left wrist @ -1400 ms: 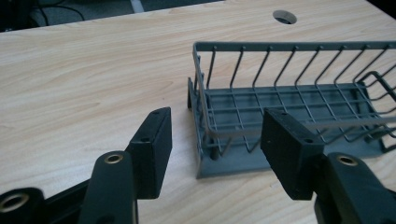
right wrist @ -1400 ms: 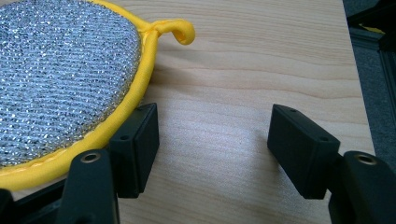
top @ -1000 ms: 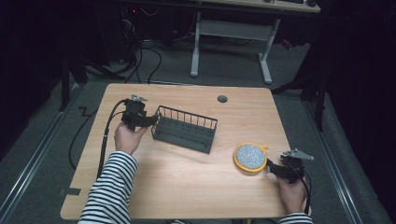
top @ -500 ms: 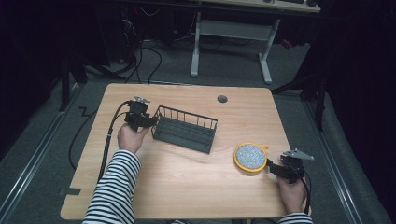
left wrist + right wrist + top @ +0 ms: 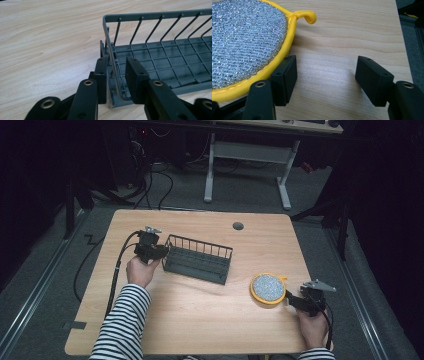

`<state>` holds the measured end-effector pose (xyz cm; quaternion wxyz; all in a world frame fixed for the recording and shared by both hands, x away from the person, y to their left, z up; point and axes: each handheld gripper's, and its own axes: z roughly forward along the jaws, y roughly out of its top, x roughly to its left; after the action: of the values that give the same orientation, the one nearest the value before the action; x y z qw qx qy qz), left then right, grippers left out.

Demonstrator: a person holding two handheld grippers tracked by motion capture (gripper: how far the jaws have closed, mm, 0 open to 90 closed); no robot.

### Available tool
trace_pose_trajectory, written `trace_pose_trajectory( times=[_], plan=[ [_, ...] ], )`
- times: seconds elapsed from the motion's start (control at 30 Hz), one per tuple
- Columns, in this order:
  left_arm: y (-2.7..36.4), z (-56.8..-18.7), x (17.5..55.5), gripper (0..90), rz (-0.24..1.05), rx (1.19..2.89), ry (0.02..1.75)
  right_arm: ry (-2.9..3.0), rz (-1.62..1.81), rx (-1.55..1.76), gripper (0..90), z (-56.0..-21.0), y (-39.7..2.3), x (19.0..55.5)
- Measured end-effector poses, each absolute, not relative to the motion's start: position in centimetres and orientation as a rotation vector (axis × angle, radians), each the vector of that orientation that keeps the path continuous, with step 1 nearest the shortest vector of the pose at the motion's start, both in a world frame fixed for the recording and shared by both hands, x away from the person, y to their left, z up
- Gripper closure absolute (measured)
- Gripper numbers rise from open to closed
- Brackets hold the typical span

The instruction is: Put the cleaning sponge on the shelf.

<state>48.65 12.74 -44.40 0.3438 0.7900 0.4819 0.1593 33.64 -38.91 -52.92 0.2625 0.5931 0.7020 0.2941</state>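
The surface [image 5: 200, 315] is pale wood, with the person's striped sleeves coming in from its near edge.

The rack [image 5: 198, 259], a dark grey wire basket, stands on it right against the left claw [image 5: 159, 251]. In the left gripper view the rack's [image 5: 160, 57] short end wall runs between the two jaws of the left claw [image 5: 116, 77]: one jaw is outside the wall, the other inside over the grid floor. The jaws have just been closing and now pinch that end wall near its corner. The rest of the rack stretches away from the claw, its long rim and slanted wires beyond the jaw tips.

The scrubber [image 5: 268, 288], a round pad of silvery mesh with a yellow rim, lies flat just beside the right claw [image 5: 294, 299], on the side toward the rack. In the right gripper view the scrubber [image 5: 244, 40] sits ahead and to the left of the right claw [image 5: 327, 72], its yellow rim touching or nearly touching the left jaw. The jaws stand spread with bare wood between them. A small yellow loop [image 5: 305, 16] sticks out from the rim, beyond the claw.
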Motion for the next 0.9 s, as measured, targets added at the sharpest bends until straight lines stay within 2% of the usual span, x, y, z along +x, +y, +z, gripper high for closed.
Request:
trace_pose_trajectory(
  times=[0.9],
  plan=[
    [12.4,-44.3,42.7,72.9,0.437,2.046,1.229,1.901,0.796,1.601,34.2,-52.9,-38.9,33.7]
  ],
)
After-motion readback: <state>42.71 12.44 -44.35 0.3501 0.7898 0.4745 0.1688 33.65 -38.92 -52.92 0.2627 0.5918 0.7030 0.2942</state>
